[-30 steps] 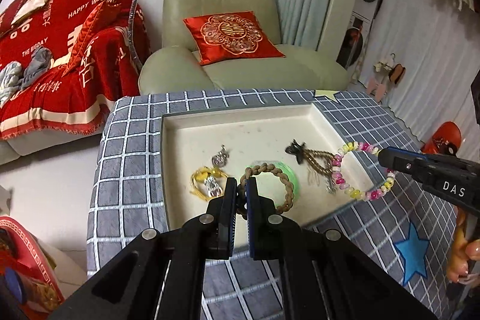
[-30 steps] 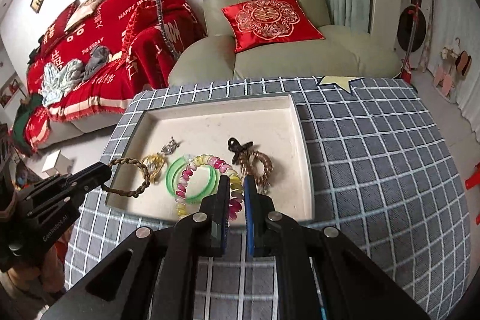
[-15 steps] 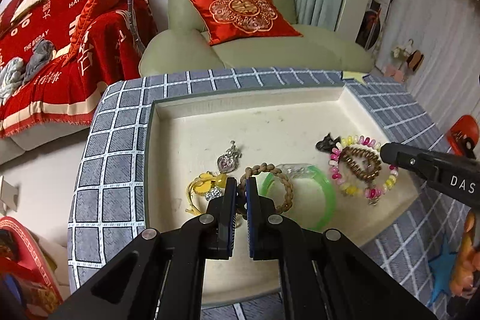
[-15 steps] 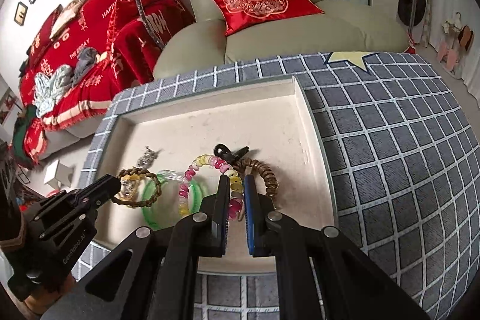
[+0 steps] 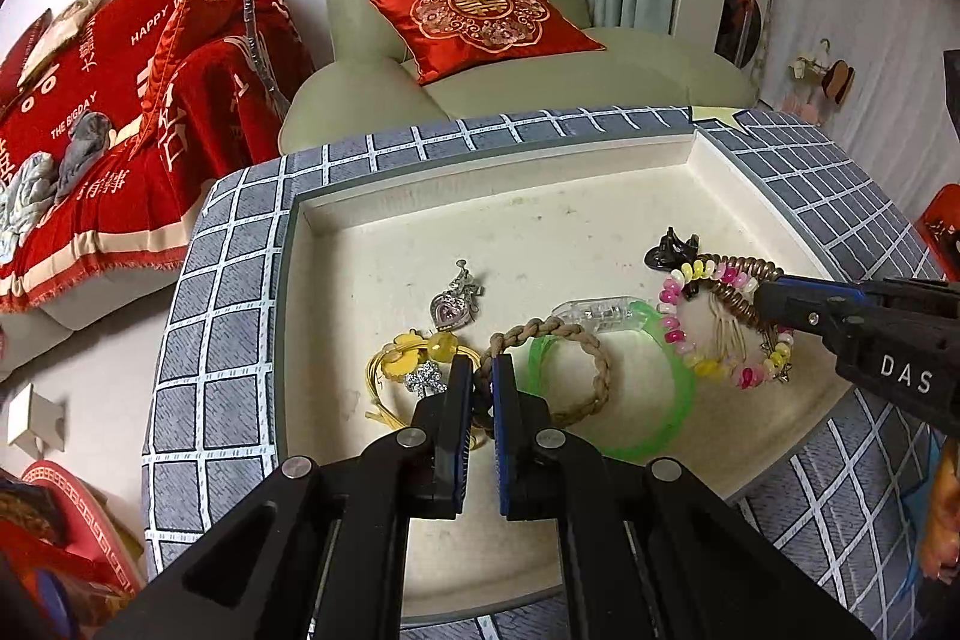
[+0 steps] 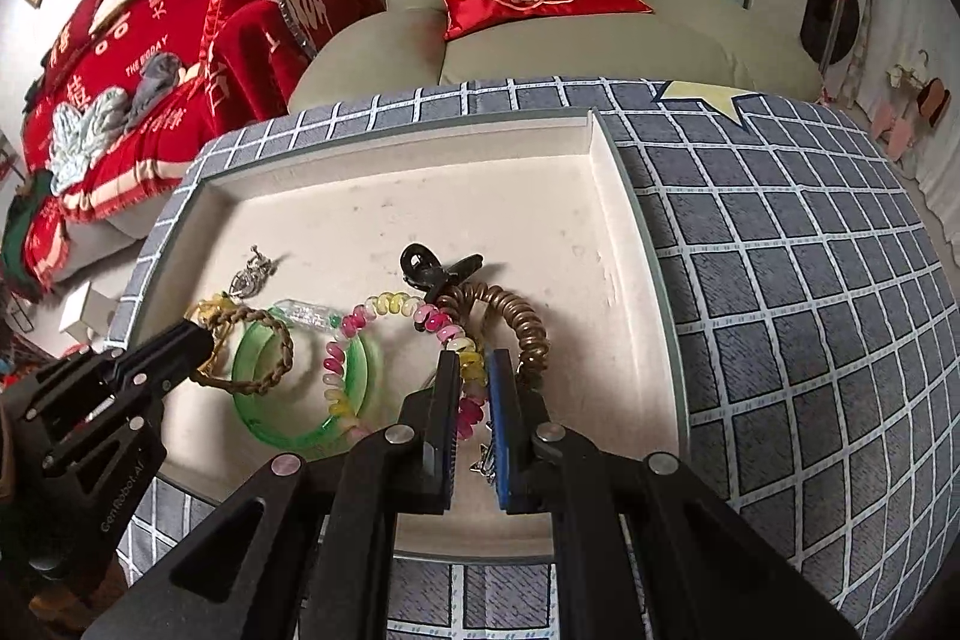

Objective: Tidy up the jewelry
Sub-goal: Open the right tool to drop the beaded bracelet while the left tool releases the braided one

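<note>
The brown braided rope bracelet point(image 5: 576, 370) is pinched in my left gripper point(image 5: 482, 388), the pink and yellow bead bracelet point(image 6: 420, 328) in my right gripper point(image 6: 474, 382), both low over the cream tray point(image 5: 540, 196); neither is let go yet.

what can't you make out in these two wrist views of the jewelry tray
- Braided brown bracelet, left wrist view: the pinched stretch is hidden between the left gripper fingers.
- Green bangle, right wrist view: its near side is partly covered by the pastel bead bracelet.
- Small silver charm, right wrist view: mostly behind the right gripper; shape unclear.
- Tray, both views: near rim hidden by the gripper bodies.
</note>
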Available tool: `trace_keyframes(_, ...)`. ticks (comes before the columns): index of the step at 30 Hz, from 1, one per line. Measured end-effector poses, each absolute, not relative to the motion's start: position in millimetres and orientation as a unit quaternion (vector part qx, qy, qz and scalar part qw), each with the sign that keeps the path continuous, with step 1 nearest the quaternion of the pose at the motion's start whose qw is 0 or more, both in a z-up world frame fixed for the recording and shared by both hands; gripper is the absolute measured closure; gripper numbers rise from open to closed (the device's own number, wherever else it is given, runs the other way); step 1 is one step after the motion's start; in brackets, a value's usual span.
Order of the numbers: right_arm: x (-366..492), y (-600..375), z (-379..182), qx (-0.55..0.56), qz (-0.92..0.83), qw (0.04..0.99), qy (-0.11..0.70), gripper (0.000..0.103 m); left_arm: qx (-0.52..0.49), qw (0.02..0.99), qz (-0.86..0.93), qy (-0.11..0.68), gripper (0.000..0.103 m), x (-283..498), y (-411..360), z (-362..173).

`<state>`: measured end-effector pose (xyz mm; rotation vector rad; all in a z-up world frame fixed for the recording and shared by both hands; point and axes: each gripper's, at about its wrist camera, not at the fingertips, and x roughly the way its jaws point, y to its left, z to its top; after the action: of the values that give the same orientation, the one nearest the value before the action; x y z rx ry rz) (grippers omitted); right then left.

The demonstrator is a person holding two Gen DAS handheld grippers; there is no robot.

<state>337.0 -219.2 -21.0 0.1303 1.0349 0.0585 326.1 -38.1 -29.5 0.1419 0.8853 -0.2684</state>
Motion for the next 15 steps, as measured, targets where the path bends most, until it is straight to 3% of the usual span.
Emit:
trace_keyframes(1, 337, -219, -21, 0.06, 0.028, 0.866, 0.495, 0.089, 0.068, 0.892, -0.129, 0.427, 0.081, 326, -38, -30)
trace_keyframes(2, 337, -218, -21, 0.059, 0.028, 0.867, 0.494, 0.081, 0.067, 0.892, -0.128, 0.427, 0.081, 326, -38, -29)
trace_keyframes(3, 337, -217, -20, 0.059, 0.029, 0.868, 0.493, 0.063, 0.067, 0.892, -0.128, 0.427, 0.081, 326, -38, -29)
trace_keyframes(5, 335, -217, -19, 0.059, 0.032, 0.87, 0.489, 0.042, 0.069, 0.892, -0.128, 0.427, 0.081, 325, -39, -29)
trace_keyframes(15, 324, -216, -6, 0.062, 0.032, 0.88, 0.47, 0.042, 0.066, 0.894, -0.127, 0.425, 0.081, 324, -40, -29)
